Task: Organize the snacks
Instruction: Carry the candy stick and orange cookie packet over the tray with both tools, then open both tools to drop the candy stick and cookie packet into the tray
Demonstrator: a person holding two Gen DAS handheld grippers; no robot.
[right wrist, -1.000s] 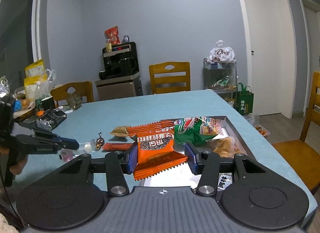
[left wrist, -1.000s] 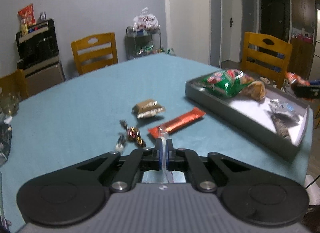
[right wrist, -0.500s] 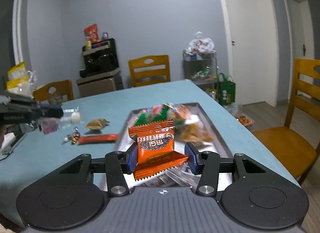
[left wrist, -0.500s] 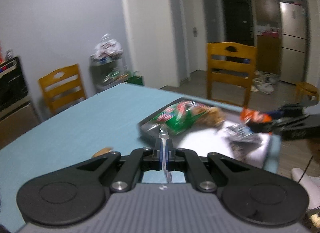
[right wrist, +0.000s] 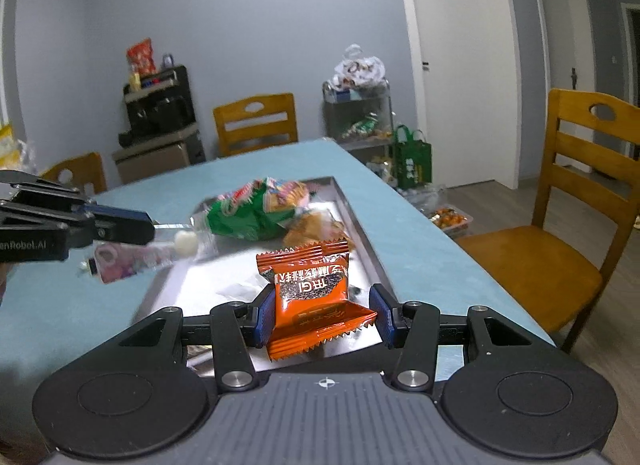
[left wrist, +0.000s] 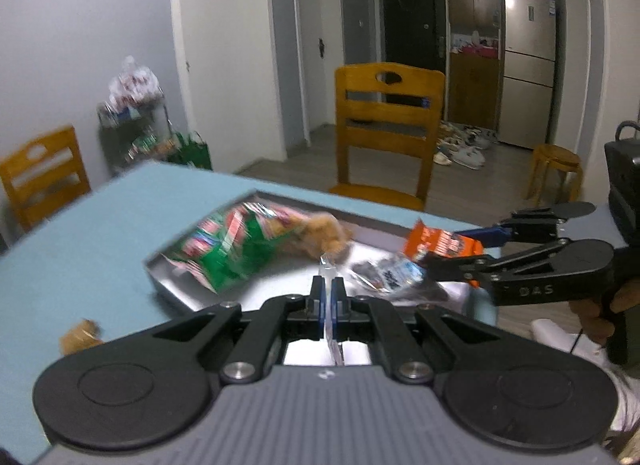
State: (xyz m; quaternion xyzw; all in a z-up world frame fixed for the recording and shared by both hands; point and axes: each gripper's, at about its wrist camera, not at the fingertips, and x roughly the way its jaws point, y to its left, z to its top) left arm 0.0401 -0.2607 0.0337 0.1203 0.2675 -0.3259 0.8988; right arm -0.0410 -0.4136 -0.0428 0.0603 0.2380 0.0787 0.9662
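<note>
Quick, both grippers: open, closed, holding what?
Left gripper: closed on a clear plastic candy wrapper with a white sweet inside.
Right gripper: closed on an orange foil snack packet, above the grey metal tray.

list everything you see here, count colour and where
tray: 1, grey metal, on the table
table: 1, teal top
green snack bag: 1, green and red, far end of tray
tan snack packet: 1, in tray beside green bag
orange packet: 1, between right gripper's fingers, above tray
clear candy wrapper: 1, clear with white sweet, pinched by left gripper
wooden chairs: 4 across both views, yellow-brown, around table
fridge: 1, silver, far room
left gripper: 1, black, shut
right gripper: 1, black, closed on packet
</note>
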